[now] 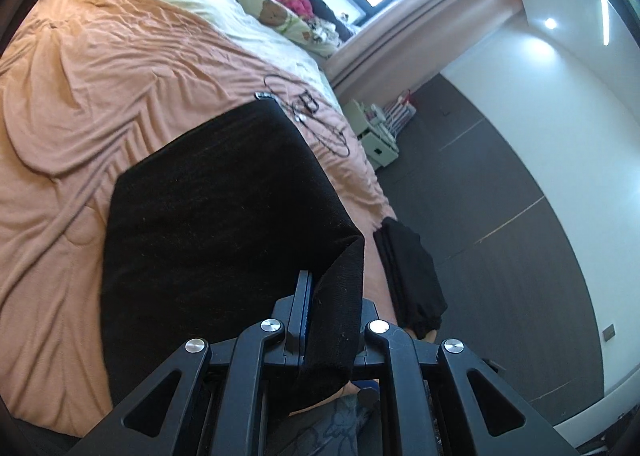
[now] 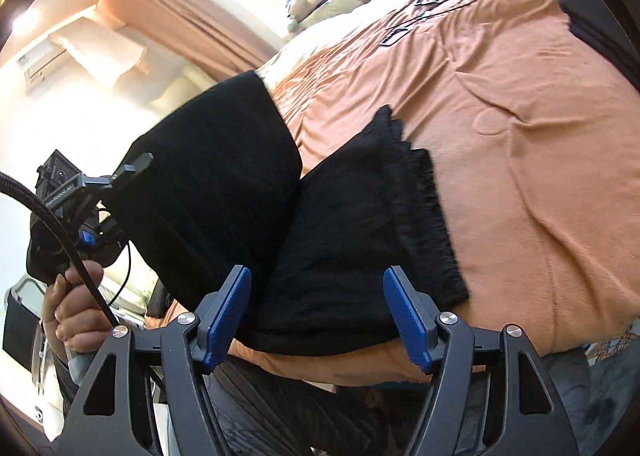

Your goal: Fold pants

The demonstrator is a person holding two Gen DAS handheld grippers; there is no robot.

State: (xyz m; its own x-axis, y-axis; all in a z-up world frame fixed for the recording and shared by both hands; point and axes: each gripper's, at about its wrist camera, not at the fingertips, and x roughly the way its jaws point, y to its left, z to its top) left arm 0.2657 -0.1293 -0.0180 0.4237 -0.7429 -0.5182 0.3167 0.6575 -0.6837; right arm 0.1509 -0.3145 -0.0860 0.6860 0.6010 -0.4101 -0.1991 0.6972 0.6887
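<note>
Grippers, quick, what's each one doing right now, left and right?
Left gripper: shut on a fold of the black pants, lifting it.
Right gripper: open, holding nothing, jaws on either side of the pants lying on the bed.

Pants (image 1: pixel 224 216) black matt knit cloth; bedspread (image 1: pixel 80 116) peach crinkled cloth.

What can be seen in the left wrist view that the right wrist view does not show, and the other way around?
Only the left wrist view shows the left gripper shut on the black pants, and the dark floor. Only the right wrist view shows the right gripper with open jaws, the person's left hand and the folded layers near the bed edge. Both show the orange bedspread and cables.
</note>
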